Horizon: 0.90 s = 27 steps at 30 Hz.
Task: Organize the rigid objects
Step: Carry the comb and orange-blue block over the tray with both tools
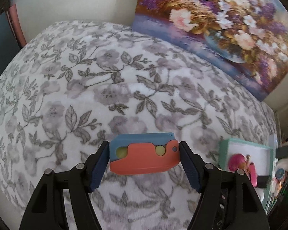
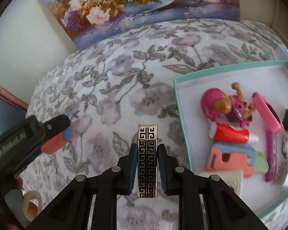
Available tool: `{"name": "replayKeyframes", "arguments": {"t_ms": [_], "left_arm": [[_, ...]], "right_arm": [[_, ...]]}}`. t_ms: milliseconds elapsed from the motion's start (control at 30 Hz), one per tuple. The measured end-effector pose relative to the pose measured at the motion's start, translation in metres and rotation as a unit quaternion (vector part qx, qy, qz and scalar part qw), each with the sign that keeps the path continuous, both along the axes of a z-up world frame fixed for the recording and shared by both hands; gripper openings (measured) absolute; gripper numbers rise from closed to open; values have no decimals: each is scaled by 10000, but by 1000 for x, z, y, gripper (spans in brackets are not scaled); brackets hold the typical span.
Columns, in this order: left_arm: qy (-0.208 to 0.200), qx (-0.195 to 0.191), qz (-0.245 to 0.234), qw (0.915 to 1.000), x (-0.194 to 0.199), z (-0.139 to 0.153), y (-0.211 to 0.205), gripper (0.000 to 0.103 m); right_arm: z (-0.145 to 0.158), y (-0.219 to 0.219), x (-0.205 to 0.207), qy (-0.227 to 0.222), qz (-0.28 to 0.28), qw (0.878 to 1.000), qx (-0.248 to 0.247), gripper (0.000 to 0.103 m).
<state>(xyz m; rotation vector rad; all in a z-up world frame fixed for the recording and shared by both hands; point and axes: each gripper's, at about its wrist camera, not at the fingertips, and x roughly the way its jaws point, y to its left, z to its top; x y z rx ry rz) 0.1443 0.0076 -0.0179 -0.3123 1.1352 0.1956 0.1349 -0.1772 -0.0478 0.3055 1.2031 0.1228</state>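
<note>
We are working over a bed, its flowered blanket (image 1: 98, 88) soft underfoot for small things, with a flower painting (image 2: 136, 5) leaning on the wall behind. We are gathering loose items into the mint-edged box (image 2: 184, 122), already holding toys. Our left tongs (image 1: 144, 160) are clamping the orange-and-blue toy (image 1: 144, 157) by its ends, clear of the blanket. Our right tongs (image 2: 147, 161) are clenching the patterned lighter (image 2: 147, 153) upright, just beside the box.
</note>
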Motion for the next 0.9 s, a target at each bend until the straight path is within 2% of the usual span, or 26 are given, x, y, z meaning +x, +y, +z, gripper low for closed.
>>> {"name": "replayKeyframes", "arguments": {"t_ms": [133,433,667,900], "left_arm": [[-161,-44,-82,9998,-14,17,-7,73],[-630,27,-194,9978,-44,51,-28,73],[-739,30,-463,9962,-62,59,-53,73],[-793,39,-851,9932,-67,61,-83,73]], "right_arm": [[16,-9,-14,-91,-120,9997,175,22],[52,-33,-43,-353,-365,9985,220,22],[68,-51,-64,-488,-545,9972,139,22],[65,-75,-70,-410,-761,9962,129,23]]}}
